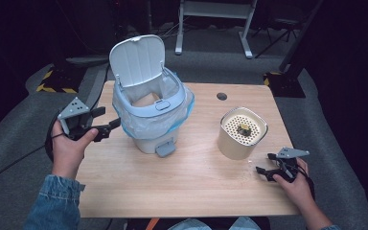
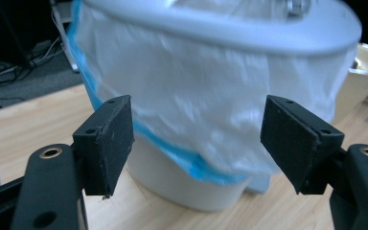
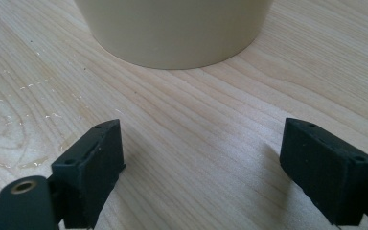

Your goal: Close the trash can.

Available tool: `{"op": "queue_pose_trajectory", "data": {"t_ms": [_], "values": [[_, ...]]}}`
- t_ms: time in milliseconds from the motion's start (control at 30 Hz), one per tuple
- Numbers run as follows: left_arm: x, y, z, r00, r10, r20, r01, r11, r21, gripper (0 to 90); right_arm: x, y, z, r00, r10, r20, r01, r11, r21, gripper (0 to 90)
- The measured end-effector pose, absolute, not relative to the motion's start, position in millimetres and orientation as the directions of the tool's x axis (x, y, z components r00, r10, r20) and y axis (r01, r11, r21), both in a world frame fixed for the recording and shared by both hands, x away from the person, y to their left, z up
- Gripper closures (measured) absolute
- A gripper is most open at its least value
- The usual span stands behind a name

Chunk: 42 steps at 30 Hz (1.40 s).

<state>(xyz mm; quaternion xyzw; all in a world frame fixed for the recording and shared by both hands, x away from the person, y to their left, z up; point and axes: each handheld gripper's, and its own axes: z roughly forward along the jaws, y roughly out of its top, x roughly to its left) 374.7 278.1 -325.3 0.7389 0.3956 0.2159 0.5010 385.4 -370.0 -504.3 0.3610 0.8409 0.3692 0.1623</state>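
A white pedal bin (image 1: 148, 139) stands on the wooden table (image 1: 196, 184) with its lid (image 1: 136, 60) swung up. A clear bag with a blue edge (image 1: 172, 122) is folded over its rim. My left gripper (image 1: 109, 119) is raised just left of the bin, open. In the left gripper view the bag (image 2: 196, 96) lies beyond the empty jaws (image 2: 196, 139). A cream canister (image 1: 242, 134) with a perforated top holds a small dark thing. My right gripper (image 1: 264, 163) rests open near the table's front right. The canister's base (image 3: 172, 28) lies ahead of its empty jaws (image 3: 201, 158).
A dark round cable hole (image 1: 222, 96) sits in the tabletop behind the canister. Faint wet marks (image 3: 9, 134) show on the wood by the right gripper. A white desk frame (image 1: 215, 24) stands on the dark floor beyond the table.
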Motion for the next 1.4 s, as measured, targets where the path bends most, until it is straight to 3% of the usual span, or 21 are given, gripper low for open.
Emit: {"op": "queue_pose_trajectory", "data": {"t_ms": [400,867,1067,1400], "values": [[411,282,-278,0.573,0.818,-0.042,0.309,-0.168,0.936,28.0,384,-370,-504,-0.687,0.727,-0.005,0.486,0.465,0.74,15.6],[464,263,-258,0.555,0.832,-0.026,0.288,-0.163,0.944,28.1,382,-371,-504,-0.688,0.726,-0.003,0.488,0.466,0.738,15.6],[463,254,-246,0.58,0.814,-0.027,0.249,-0.146,0.957,31.6,382,-371,-504,-0.688,0.725,-0.003,0.488,0.466,0.738,15.6],[439,243,-241,0.666,0.746,0.022,0.239,-0.241,0.941,36.9,382,-371,-504,-0.689,0.725,-0.003,0.487,0.466,0.739,15.6]]}}
